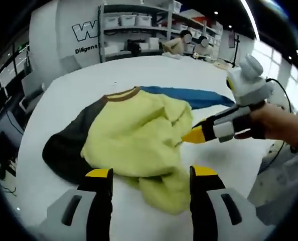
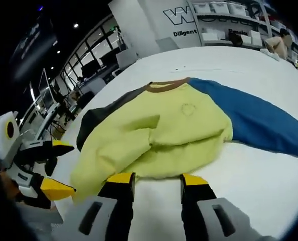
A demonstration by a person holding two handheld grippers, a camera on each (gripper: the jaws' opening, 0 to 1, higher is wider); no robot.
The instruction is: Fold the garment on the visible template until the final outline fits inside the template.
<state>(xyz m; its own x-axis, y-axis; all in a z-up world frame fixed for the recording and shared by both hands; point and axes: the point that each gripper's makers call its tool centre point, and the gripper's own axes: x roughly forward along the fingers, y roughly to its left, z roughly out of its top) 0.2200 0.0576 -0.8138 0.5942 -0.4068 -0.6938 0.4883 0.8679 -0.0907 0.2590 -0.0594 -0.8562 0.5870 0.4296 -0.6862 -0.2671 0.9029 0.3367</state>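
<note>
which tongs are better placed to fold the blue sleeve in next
Right, probably. The right tongs sit at the yellow body's edge beside the blue sleeve; the left tongs are by the dark sleeve.

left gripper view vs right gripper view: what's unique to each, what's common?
Left gripper view: the person's hand holding the right gripper, whose yellow tips are at the garment's edge, and a wrist cable running off the table.

Right gripper view: the round emblem on the yellow chest, the blue sleeve spread out long, and the left gripper at the left, jaws apart.

Both: the yellow garment with brown collar and dark sleeve on the white table, shelving behind, own jaws open and empty.
</note>
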